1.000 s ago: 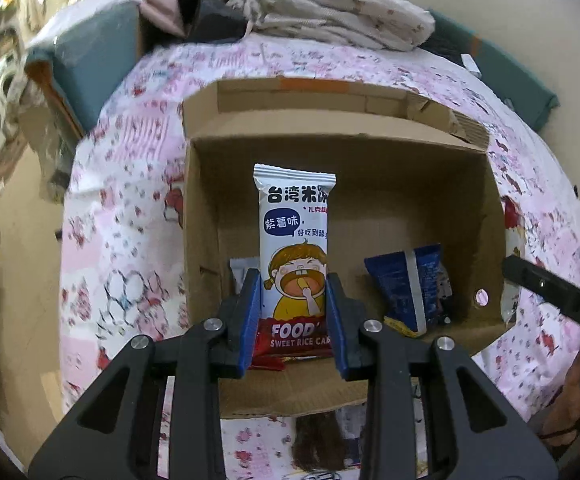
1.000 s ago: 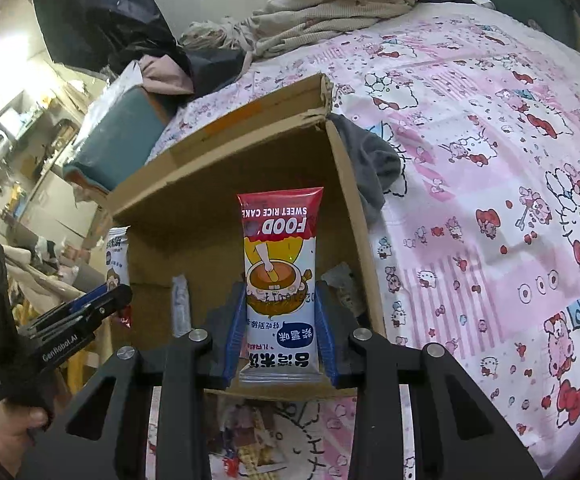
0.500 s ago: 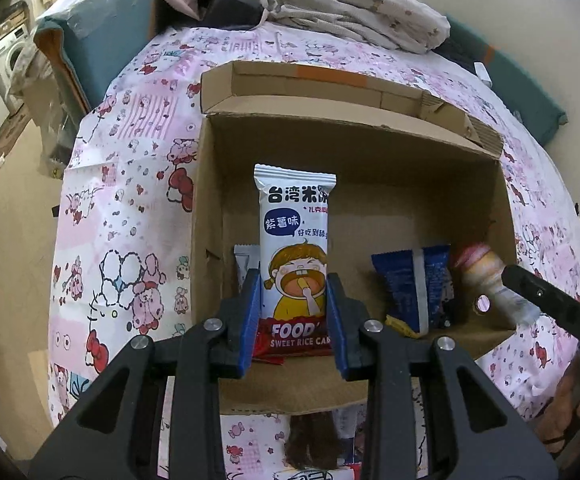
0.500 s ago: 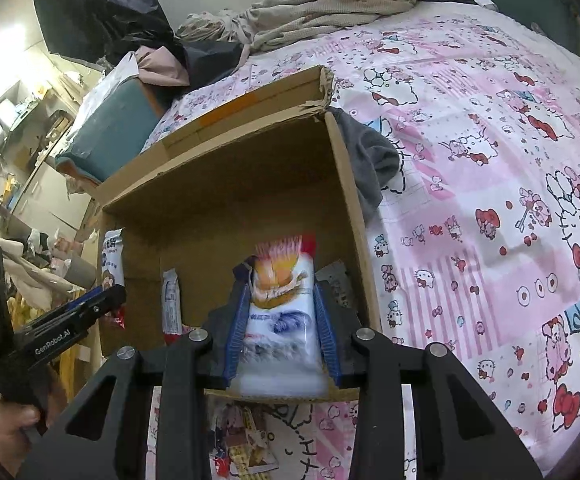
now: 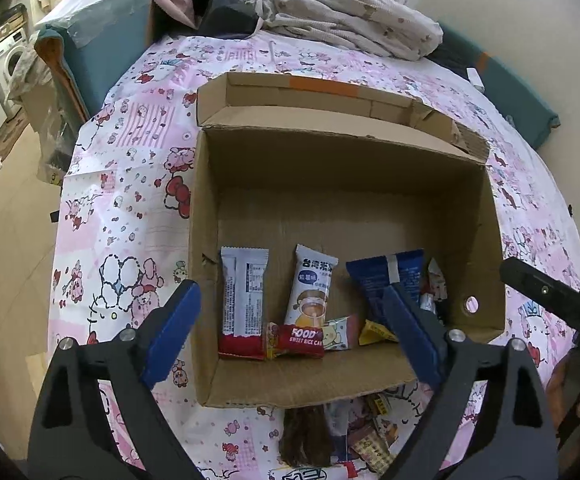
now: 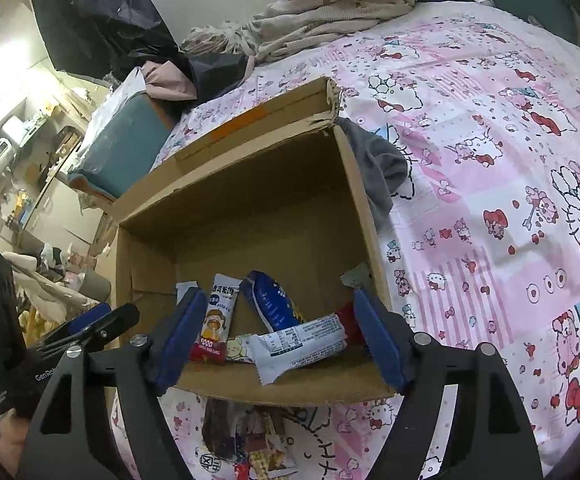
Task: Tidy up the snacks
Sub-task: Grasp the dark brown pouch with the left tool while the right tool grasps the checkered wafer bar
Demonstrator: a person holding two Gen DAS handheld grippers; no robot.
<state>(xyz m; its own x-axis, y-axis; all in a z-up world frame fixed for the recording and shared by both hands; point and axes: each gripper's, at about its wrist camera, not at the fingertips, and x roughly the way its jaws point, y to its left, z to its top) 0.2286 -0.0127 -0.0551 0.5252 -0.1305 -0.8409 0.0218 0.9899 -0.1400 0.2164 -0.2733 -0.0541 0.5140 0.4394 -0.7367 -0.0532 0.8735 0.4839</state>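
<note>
Both jaws just opened, left gripper point(image 5: 290, 332) and right gripper point(image 6: 278, 336) empty; we risk snagging the cardboard box point(image 5: 342, 388) rim reaching, presumably, for remaining snacks point(image 5: 370, 436).

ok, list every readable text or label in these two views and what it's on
"FOOD" / "SWEET RICE CAKE" (end cut off): red end of the rice cake packet in the cardboard box.
"GenRob" (cut off): left tongs' handle, right wrist view.
"DA" (cut off): right tongs' body.
Chinese title and back-panel print: too small to read.
</note>
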